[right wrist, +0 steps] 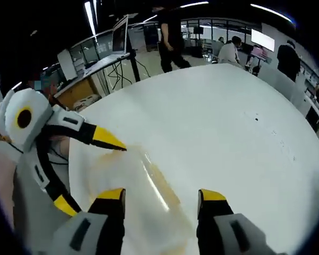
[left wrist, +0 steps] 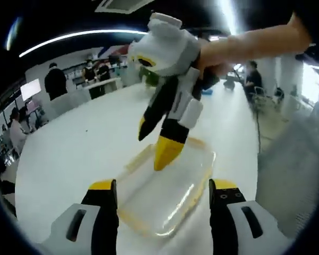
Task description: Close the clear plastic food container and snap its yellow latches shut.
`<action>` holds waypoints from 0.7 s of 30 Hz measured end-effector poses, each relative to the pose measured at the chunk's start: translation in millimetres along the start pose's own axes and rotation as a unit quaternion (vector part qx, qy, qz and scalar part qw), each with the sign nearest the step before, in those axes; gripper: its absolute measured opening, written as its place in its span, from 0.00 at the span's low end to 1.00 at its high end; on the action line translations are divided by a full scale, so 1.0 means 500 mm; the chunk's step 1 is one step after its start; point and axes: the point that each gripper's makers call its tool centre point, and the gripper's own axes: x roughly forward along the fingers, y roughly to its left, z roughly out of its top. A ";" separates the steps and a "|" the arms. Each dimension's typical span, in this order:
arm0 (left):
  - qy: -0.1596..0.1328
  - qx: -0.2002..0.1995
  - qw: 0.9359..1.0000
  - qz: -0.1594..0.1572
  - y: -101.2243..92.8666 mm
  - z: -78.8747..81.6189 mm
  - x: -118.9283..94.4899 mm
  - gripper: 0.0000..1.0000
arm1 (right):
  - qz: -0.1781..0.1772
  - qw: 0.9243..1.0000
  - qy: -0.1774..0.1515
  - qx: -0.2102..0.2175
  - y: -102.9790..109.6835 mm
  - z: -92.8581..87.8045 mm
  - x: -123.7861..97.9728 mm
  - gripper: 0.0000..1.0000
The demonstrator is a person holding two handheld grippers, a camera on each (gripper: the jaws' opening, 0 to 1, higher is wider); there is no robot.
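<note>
A clear plastic food container (left wrist: pixel 167 188) lies flat on a wide white table (left wrist: pixel 85 143), its lid down and its yellow latches (left wrist: pixel 135 159) showing as pale amber strips along the rim. In the left gripper view, the left gripper (left wrist: pixel 163 194) frames the box from the near side — its two yellow-tipped jaws stand wide apart, one off each flank of the container, released and gripping nothing. The right gripper (left wrist: pixel 157 146) reaches in from above on a person's bare forearm (left wrist: pixel 255 42), its yellow tips angled down at the far part of the lid; the two tips sit a little apart, with nothing between them, and whether the lower one actually touches the plastic is hard to judge.

In the right gripper view, the right gripper (right wrist: pixel 162 199) likewise stands spread over the container (right wrist: pixel 141 186), which appears there as a washed-out glossy sheet with an amber streak. The left gripper (right wrist: pixel 87 172) enters from the left, one yellow tip resting at the container's edge, the other lower and well apart from it.

Beyond the table — an open office: people (left wrist: pixel 56 79) standing and seated, desks (right wrist: pixel 95 69), a monitor (right wrist: pixel 119 34) and bright ceiling light strips (left wrist: pixel 85 37).
</note>
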 end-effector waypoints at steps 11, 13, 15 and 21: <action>-0.005 -0.072 0.997 0.039 0.065 -0.008 -0.020 0.67 | -0.023 0.999 -0.023 0.043 0.003 -0.030 -0.029 0.53; 0.005 -0.077 0.996 0.044 0.069 -0.017 -0.023 0.65 | -0.030 0.998 -0.030 0.049 0.005 -0.036 -0.038 0.53; 0.008 -0.077 0.996 0.048 0.071 -0.023 -0.029 0.64 | -0.040 0.997 -0.038 0.051 0.009 -0.042 -0.047 0.53; 0.012 -0.102 0.994 0.041 0.068 -0.039 -0.039 0.63 | -0.046 0.993 -0.064 0.093 0.019 -0.068 -0.070 0.53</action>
